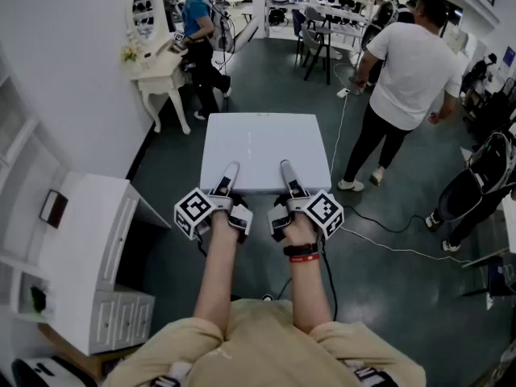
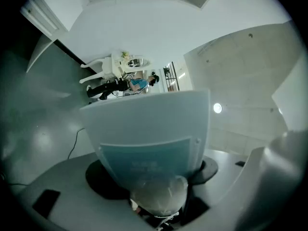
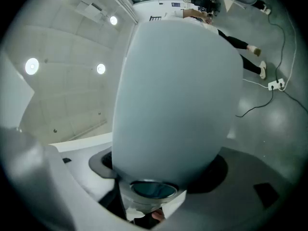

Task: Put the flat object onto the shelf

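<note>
Flat object (image 1: 264,139), smooth white rounded-corner slab, is clamped in left hand-held gripper (image 1: 230,173) and right hand-held gripper (image 1: 286,172).

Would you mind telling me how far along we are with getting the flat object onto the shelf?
Done: the flat white board is lifted, clear of the floor. In hand: the left gripper and right gripper each clamp its near edge, holding it level. Left: carry it to the white shelf unit at the person's left and set it down.

Left gripper (image 1: 230,172), right gripper (image 1: 286,171); both clamped
</note>
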### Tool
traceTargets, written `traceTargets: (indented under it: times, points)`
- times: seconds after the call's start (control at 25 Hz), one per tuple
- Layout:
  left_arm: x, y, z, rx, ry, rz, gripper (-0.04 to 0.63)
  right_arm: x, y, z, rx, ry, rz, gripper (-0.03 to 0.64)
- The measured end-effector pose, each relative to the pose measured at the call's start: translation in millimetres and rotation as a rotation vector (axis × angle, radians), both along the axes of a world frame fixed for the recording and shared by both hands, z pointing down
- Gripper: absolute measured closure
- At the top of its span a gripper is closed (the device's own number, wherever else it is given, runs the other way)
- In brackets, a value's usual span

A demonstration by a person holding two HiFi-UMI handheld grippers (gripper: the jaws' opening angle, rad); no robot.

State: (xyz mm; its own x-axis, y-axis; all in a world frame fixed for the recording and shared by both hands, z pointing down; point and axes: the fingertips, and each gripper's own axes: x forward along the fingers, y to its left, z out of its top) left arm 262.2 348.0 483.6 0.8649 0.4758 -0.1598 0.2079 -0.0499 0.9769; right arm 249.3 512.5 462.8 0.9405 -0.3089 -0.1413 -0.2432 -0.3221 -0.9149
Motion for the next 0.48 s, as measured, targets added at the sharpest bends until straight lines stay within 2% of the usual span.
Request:
traceTargets:
  times: [0.12, 0.28, 0.48]
  points:
    - [1, 0, -1, 0.025, 0.002, 0.006, 0.275, 1, 1, -3, -0.004, -0.005, -0.009, 0.245]
    - [-5, 6, -5, -0.022, 0.023, 0.014, 0.272, -3, 3, -8, -0.007, 0.019, -0.022, 0.242]
    - [-23, -5, -2, -0.016, 0.028, -0.038, 0.27, -9, -9, -2, -0.005, 0.026, -0.093, 0.236]
